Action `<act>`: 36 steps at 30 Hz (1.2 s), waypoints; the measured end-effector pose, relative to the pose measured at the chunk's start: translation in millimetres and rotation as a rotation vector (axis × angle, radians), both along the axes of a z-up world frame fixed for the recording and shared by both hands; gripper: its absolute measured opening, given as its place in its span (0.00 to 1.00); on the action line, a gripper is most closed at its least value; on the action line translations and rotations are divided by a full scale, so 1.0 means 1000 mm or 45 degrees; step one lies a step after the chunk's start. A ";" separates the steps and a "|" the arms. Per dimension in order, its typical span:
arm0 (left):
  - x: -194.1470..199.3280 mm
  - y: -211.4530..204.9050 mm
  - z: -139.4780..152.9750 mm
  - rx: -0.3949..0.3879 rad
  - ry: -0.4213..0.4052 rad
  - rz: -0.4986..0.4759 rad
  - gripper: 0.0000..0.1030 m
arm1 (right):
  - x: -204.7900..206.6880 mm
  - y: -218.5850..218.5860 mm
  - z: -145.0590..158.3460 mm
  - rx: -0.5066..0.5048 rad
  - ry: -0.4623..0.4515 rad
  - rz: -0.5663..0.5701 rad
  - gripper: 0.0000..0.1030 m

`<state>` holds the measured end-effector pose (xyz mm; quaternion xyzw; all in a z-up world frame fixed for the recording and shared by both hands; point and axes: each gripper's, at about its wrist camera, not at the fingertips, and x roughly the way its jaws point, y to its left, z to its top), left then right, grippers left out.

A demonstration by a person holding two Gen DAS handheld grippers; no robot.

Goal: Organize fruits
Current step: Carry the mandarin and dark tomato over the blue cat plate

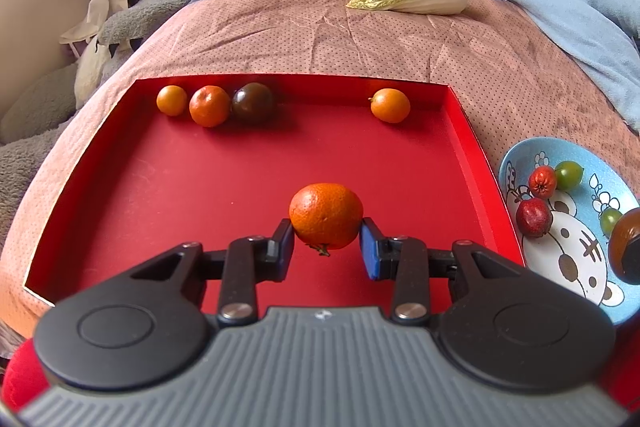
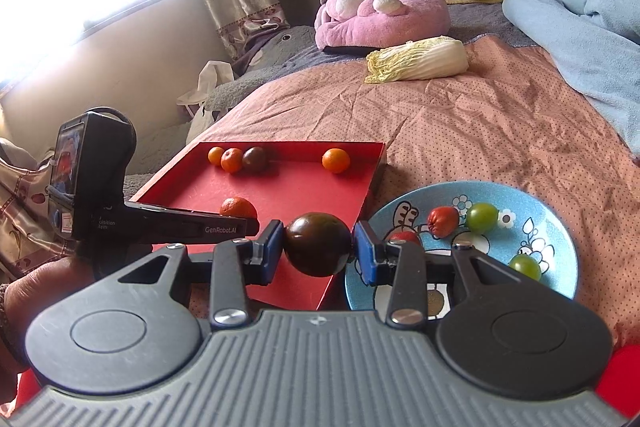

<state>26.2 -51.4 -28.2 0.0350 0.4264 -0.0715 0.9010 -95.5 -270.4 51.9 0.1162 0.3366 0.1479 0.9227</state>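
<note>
Left tongs (image 1: 326, 245) tilt steeply down over the red tray (image 1: 160, 195), pads clamped on either side of a mandarin (image 1: 326, 215), stem end turned toward the camera, near the middle of the tray. Along the tray's far wall sits a row of three: a small orange fruit (image 1: 172, 100) at eleven o'clock, another mandarin (image 1: 209, 105) touching a dark tomato (image 1: 253, 103), and one lone orange fruit (image 1: 390, 105) off at one o'clock.

Right tongs (image 2: 318, 245) point more shallowly, clamped on a second dark tomato (image 2: 318, 243), held over the tray's near right corner, just beside the blue plate (image 2: 560, 227). In the right wrist view the left tool reaches in from nine o'clock, a hand (image 2: 44, 291) below it at the frame's edge. On the plate: two red fruits (image 1: 543, 181) and two green tomatoes (image 2: 482, 217). Tray and plate rest on the bed (image 2: 480, 131), a cabbage (image 2: 418, 61) well beyond at twelve o'clock.
</note>
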 end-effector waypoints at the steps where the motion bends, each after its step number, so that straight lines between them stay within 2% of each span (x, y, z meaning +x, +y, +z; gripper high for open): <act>1: 0.000 -0.001 0.000 0.001 0.001 -0.003 0.38 | -0.001 -0.002 0.000 0.001 0.000 -0.006 0.44; 8: -0.002 -0.012 0.004 0.003 -0.010 -0.040 0.38 | 0.000 -0.014 -0.003 -0.001 0.007 -0.057 0.44; 21: -0.014 -0.051 0.010 -0.023 -0.026 -0.182 0.38 | 0.004 -0.046 -0.024 -0.041 0.066 -0.199 0.44; 29: -0.033 -0.088 0.014 -0.075 -0.037 -0.358 0.38 | 0.010 -0.070 -0.050 -0.103 0.143 -0.280 0.44; 36: -0.056 -0.122 0.003 -0.089 -0.009 -0.540 0.38 | 0.027 -0.086 -0.067 -0.166 0.185 -0.322 0.44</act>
